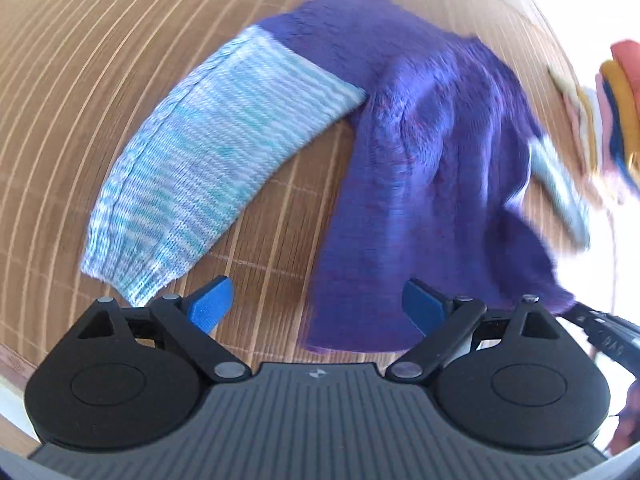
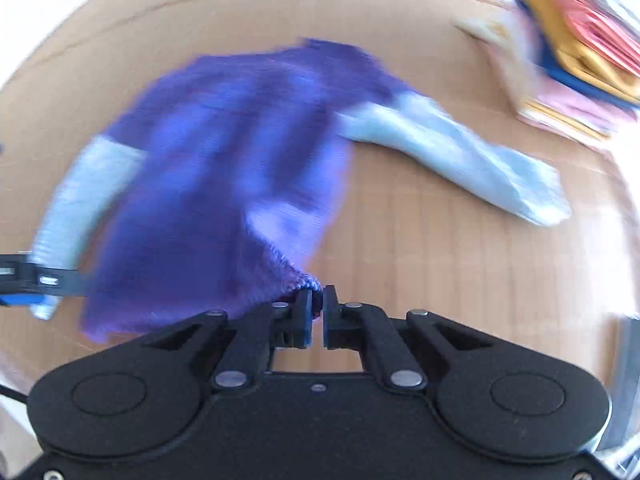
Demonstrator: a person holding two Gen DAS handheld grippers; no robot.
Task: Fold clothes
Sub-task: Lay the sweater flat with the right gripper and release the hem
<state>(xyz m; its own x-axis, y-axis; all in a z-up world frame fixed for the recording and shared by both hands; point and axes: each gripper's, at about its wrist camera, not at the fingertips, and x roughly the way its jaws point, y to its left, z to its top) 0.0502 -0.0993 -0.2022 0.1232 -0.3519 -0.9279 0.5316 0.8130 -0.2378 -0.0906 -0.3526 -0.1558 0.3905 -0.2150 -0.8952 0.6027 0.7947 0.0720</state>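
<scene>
A purple knitted sweater (image 1: 420, 152) with pale blue sleeves lies on a bamboo mat. In the left wrist view one pale blue sleeve (image 1: 208, 168) stretches toward the lower left. My left gripper (image 1: 316, 308) is open and empty, just above the sweater's near hem. My right gripper (image 2: 317, 300) is shut on a corner of the sweater's (image 2: 224, 168) purple hem, lifting it. The other pale sleeve (image 2: 460, 152) lies to the right. Both views are motion blurred.
A stack of folded clothes (image 2: 576, 52) in pink, yellow and blue sits at the far right of the bamboo mat (image 2: 440, 260); it also shows in the left wrist view (image 1: 616, 108). The left gripper's body (image 2: 36, 280) shows at the left edge.
</scene>
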